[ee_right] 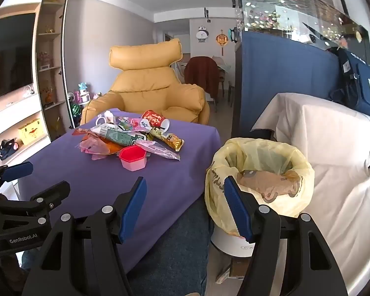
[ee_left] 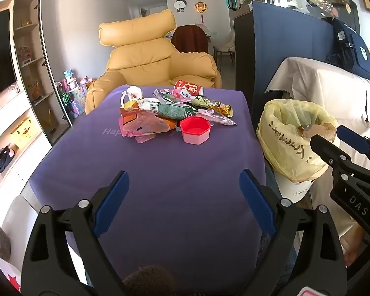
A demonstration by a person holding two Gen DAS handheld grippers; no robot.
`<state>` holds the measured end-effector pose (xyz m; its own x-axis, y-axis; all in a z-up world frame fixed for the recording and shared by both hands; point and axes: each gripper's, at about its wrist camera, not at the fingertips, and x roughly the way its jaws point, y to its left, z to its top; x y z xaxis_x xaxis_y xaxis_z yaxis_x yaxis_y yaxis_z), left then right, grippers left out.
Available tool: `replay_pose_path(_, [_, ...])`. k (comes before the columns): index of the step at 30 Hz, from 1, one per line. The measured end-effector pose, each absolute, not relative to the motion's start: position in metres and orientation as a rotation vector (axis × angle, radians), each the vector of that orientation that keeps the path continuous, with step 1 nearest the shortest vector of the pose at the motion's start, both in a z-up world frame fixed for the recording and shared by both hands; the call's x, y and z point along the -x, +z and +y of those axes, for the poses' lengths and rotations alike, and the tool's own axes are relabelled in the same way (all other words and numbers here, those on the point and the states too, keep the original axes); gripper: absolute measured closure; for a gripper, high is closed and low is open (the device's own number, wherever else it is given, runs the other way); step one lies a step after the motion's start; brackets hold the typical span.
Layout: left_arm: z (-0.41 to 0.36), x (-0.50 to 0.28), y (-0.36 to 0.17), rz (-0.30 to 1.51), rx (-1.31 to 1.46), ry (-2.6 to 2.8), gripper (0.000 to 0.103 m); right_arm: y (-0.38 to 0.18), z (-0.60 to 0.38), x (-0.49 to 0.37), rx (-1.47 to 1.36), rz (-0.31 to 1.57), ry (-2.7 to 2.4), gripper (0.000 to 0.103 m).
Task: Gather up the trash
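Hovering low at the near edge of the purple-covered surface (ee_left: 160, 197), the left gripper (ee_left: 184, 197) has its blue-padded fingers (ee_left: 112, 202) spread wide apart with nothing between them. The right gripper (ee_right: 185, 207) is likewise spread and empty, held off the surface's right edge, its right pad overlapping the near rim of the bin in its own view; from the left wrist view it enters at about 3 o'clock.

Judging by how things lie, collection has barely started or is in its early part. The trash pile (ee_left: 170, 113) sits as a heap toward the far middle of the surface, at 12 o'clock from the left gripper and well apart from it; from the right gripper it lies at about 11 o'clock. Nearest in the pile is a red hexagonal cup (ee_left: 195, 130), standing upright at the front. Behind and to its left lie pink crumpled plastic (ee_left: 145, 125), then a green snack wrapper (ee_left: 175, 111), a gold-ended wrapper (ee_left: 214, 106) to the right, and farthest a red paper cup (ee_left: 188, 87) on its side.

The trash bin (ee_right: 259, 172), lined with a yellow bag, stands on the floor just beside the surface's right edge, at 1 o'clock from the right gripper. Something brownish already rests inside it, so perhaps one piece is in; nearly everything is left on the surface.
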<state>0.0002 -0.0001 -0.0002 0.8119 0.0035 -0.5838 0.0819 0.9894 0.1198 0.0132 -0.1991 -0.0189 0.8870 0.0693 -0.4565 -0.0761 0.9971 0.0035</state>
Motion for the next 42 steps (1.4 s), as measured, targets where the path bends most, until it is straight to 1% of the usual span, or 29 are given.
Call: replay_pose_path(42, [-0.0002,-0.0002,-0.0003,0.622,-0.142,-0.043,0.017,-0.0165,-0.2036,-0.0112,0.006,0.47,0.067,0.041])
